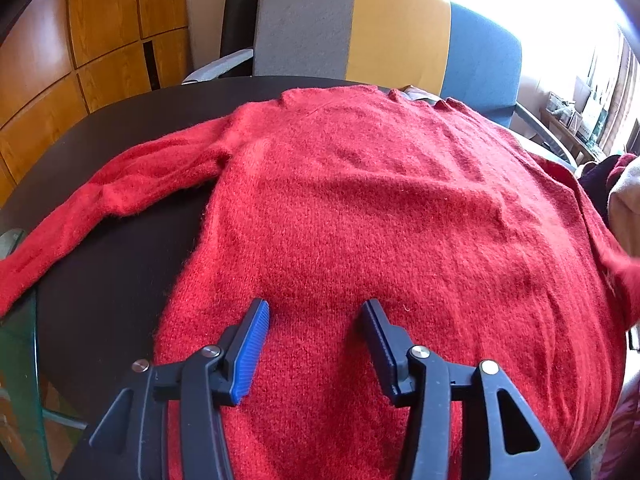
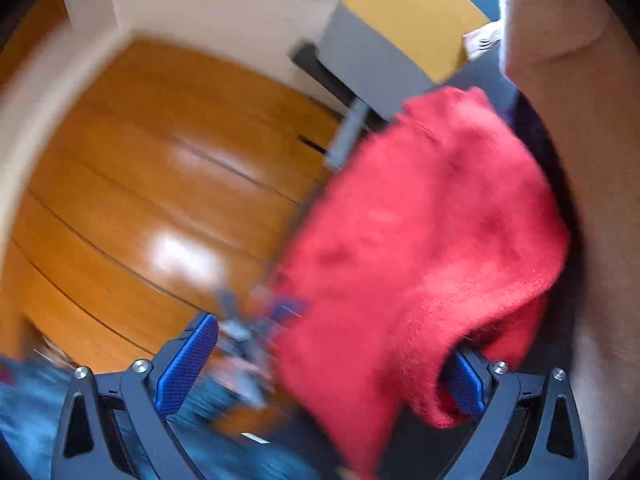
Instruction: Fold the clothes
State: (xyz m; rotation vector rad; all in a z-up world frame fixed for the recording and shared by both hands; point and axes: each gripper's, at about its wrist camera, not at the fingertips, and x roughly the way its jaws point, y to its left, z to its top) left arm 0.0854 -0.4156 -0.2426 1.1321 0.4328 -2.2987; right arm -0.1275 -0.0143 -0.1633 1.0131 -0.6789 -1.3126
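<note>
A red fuzzy sweater (image 1: pixel 380 208) lies spread flat on the dark round table (image 1: pixel 104 280), neckline at the far edge and its left sleeve (image 1: pixel 80 216) stretched off to the left. My left gripper (image 1: pixel 316 308) hovers open over the sweater's lower body, with nothing pinched between its blue pads (image 1: pixel 250 352). In the blurred right wrist view, my right gripper (image 2: pixel 332 336) has its jaws wide apart. A red sleeve end (image 2: pixel 420 240) drapes over its right finger and hides that fingertip. The left pad (image 2: pixel 188 364) is bare.
Grey (image 1: pixel 304 24), yellow (image 1: pixel 396 36) and blue (image 1: pixel 480 64) chair backs stand behind the table. Wooden cabinet doors (image 1: pixel 60 60) fill the left. Other garments, dark and beige (image 1: pixel 620 192), pile at the table's right edge. A beige cloth (image 2: pixel 580 160) looms close on the right.
</note>
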